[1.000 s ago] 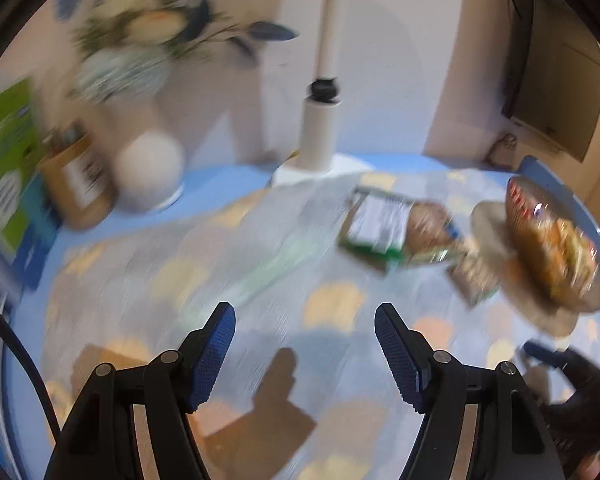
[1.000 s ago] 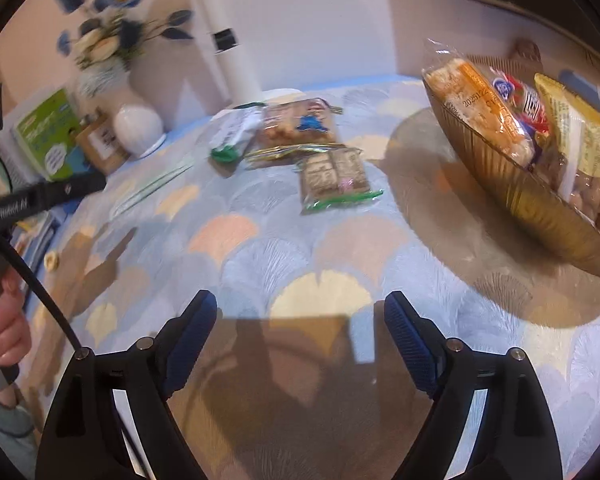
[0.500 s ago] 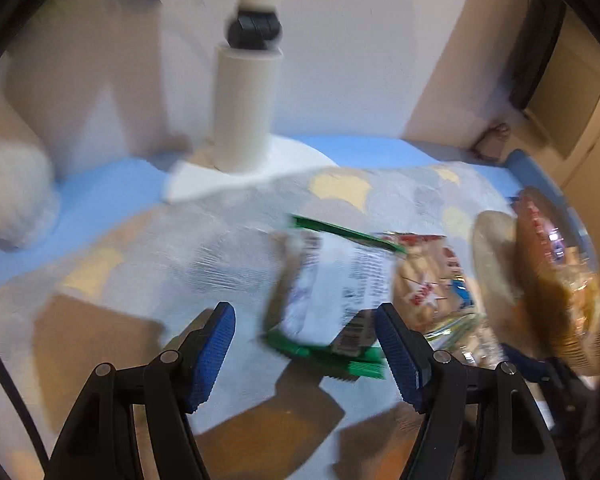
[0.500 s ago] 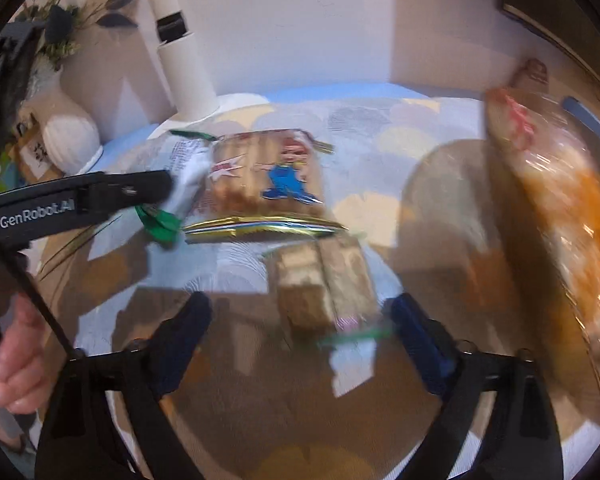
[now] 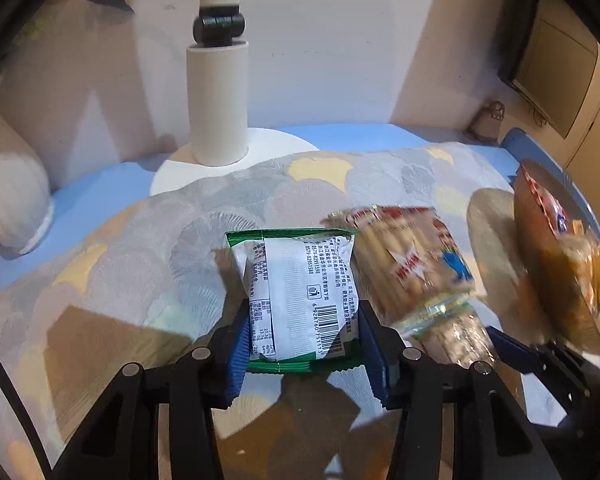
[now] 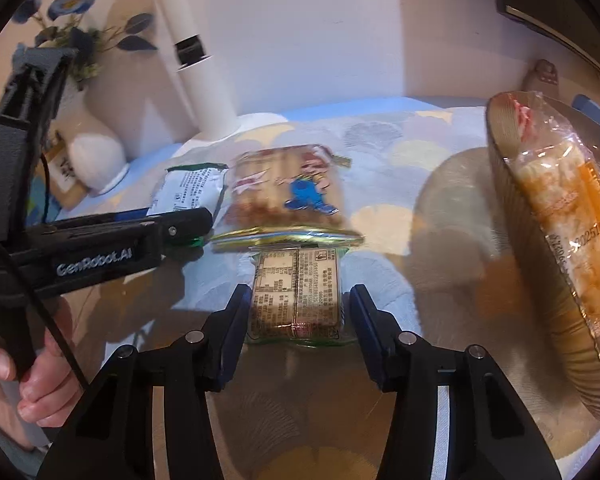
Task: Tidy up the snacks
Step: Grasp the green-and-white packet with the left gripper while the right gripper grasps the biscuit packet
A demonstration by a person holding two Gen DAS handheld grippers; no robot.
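Note:
A green-and-white snack packet (image 5: 300,296) lies on the patterned tablecloth between the fingers of my left gripper (image 5: 302,350), whose blue pads touch its sides. It also shows in the right wrist view (image 6: 188,192). A small clear packet of brown biscuits (image 6: 296,296) lies between the fingers of my right gripper (image 6: 296,324), with small gaps at each side. A larger cartoon-printed biscuit bag (image 6: 288,196) lies just beyond it, and shows in the left wrist view (image 5: 412,264). A golden bowl (image 6: 540,280) at the right holds several wrapped snacks.
A white lamp post on a round base (image 5: 220,120) stands at the back. A white ribbed vase (image 6: 96,156) with blue flowers and a small box stand at the back left. The left gripper body (image 6: 100,248) reaches in from the left in the right wrist view.
Both grippers moved forward and down to the packets. The left jaws narrowed onto the green-and-white packet. The right jaws narrowed around the small biscuit packet.

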